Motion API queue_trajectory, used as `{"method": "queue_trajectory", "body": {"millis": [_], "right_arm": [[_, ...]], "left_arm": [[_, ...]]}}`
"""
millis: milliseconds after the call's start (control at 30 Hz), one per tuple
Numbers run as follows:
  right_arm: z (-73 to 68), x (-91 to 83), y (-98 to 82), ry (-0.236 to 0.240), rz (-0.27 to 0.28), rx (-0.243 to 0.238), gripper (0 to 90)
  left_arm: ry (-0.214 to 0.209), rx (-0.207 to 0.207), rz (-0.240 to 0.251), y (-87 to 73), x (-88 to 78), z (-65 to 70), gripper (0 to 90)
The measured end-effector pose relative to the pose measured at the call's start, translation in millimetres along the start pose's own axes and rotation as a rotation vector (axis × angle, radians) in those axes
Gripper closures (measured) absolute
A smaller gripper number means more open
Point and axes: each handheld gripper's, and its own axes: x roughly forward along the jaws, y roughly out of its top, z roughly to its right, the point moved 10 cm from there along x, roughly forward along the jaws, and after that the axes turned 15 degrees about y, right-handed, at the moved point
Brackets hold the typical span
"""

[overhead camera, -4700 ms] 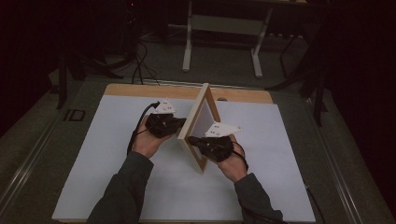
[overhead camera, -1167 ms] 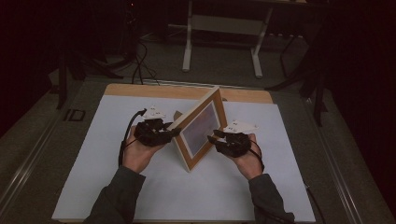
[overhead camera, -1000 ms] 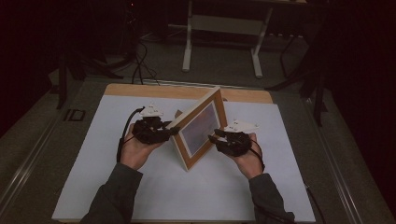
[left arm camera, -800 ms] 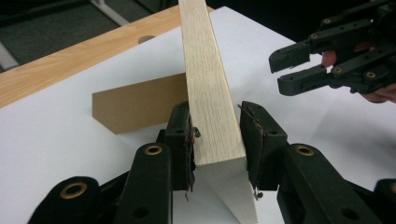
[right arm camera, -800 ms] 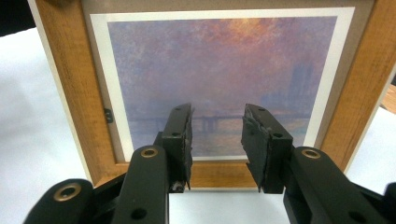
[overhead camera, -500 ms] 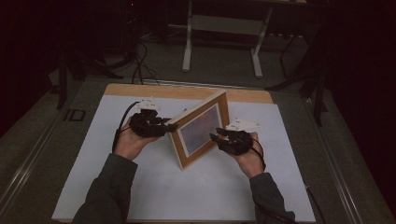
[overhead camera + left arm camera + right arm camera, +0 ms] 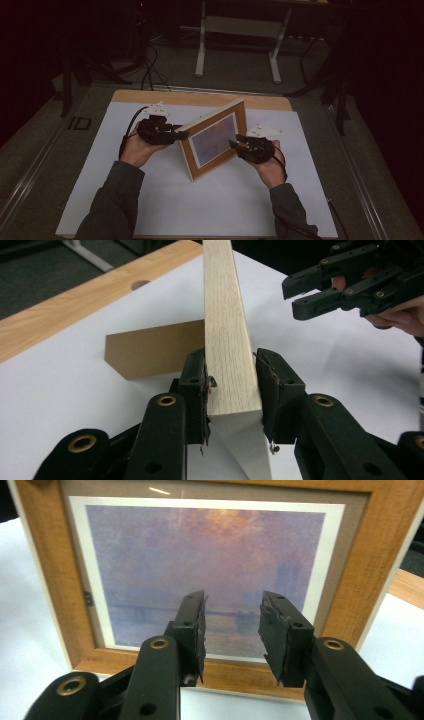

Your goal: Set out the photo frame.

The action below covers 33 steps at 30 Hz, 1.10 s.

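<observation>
Two grippers flanked a picture frame [image 7: 215, 138] standing mid-surface [image 7: 200, 200], bare white all round. Left gripper [image 7: 231, 385] view: fingers clamped the frame's edge. Right gripper [image 7: 232, 625] view: fingers parted before the picture, touching nothing.

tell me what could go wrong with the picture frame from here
1. The left claw alone clamps the picture frame, on its narrow edge; if that hold gives, the tilted frame could tip over on the white table.
2. The right claw is open, pointing at the print's face; pushed forward, it might scratch it.
</observation>
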Motion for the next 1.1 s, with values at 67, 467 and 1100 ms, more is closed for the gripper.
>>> {"method": "queue_trajectory", "body": {"millis": [67, 467, 1100], "right_arm": [[3.5, 0.4, -0.5, -0.008, 0.003, 0.010, 61.7], [22.6, 0.3, -0.7, -0.044, 0.005, 0.030, 60.9], [35.7, 2.5, 3.1, -0.069, 0.015, 0.049, 59.6]], "left_arm": [[0.025, -0.019, 0.008, -0.6, 0.0, -0.9, 65.6], [0.119, -0.131, 0.066, -19.5, -5.2, 8.8, 61.9], [0.140, -0.235, 0.051, -51.7, 6.8, 21.8, 70.8]]}}
